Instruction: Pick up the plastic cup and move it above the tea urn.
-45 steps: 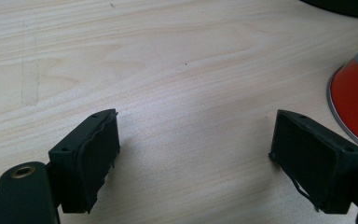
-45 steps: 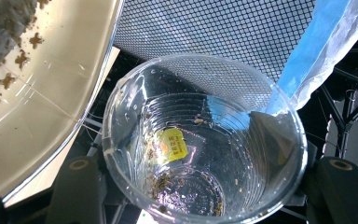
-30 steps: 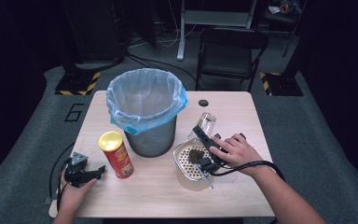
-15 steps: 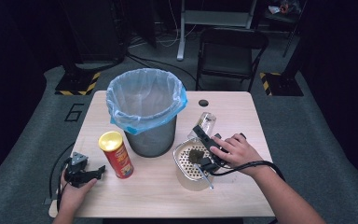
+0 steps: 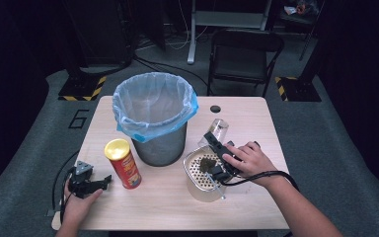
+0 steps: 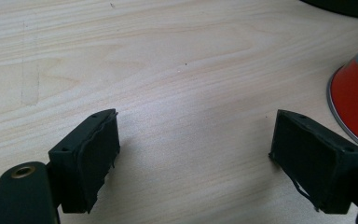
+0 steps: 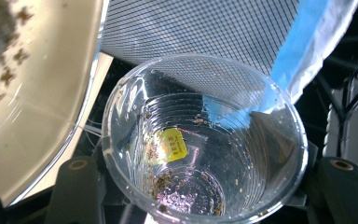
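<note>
My right gripper [image 5: 216, 137] is shut on a clear plastic cup [image 5: 219, 128], held tilted just past the far rim of a metal strainer pot [image 5: 197, 190]. A dark wet clump [image 5: 208, 164] lies in the pot. In the right gripper view the cup [image 7: 205, 140] sits between both jaws, its mouth towards the camera. A yellow tag [image 7: 172, 145] and brown crumbs stick inside it. My left gripper [image 5: 98, 182] rests on the table at the front left. Its jaws stand wide apart [image 6: 200, 154] over bare wood. A red can [image 5: 123, 165] with a yellow lid stands beside it.
A grey mesh bin [image 5: 155, 143] lined with a blue bag [image 5: 177, 116] stands at the table's middle, close to the cup and the pot. The can's base [image 6: 354, 102] is just right of the left jaws. A folding chair [image 5: 246, 54] stands behind the table.
</note>
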Demonstrator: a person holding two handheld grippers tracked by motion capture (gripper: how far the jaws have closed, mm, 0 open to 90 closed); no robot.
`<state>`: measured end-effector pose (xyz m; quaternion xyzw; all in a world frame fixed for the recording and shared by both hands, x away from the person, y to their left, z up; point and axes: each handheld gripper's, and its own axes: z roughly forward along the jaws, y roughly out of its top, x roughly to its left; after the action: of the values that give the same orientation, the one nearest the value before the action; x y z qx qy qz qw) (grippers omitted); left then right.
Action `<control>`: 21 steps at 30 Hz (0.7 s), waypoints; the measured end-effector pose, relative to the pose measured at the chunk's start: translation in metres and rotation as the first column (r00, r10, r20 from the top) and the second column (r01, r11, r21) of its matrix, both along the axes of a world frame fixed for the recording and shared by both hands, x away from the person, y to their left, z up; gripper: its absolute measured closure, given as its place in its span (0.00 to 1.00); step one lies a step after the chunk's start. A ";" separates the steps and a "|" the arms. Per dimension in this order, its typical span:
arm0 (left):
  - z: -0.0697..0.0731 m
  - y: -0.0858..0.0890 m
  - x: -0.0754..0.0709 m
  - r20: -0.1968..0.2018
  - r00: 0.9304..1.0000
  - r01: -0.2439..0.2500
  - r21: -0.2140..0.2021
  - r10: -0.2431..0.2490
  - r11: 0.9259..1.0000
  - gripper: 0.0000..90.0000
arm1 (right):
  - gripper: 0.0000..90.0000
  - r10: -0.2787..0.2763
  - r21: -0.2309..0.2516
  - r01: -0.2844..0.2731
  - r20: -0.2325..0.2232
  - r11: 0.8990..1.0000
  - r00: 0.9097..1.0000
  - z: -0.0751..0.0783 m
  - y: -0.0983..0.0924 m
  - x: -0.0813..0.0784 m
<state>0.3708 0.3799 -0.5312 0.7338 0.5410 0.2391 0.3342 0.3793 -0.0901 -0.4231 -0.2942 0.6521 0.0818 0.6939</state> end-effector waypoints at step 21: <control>0.000 0.000 0.000 -0.001 1.000 0.000 -0.001 0.000 1.000 0.17 | 0.40 0.253 0.766 0.513 -0.623 0.388 0.740 0.052 -0.026 0.065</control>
<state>0.3708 0.3799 -0.5311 0.7338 0.5412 0.2387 0.3342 0.4441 -0.1162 -0.3707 0.2416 0.7164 0.4618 0.4639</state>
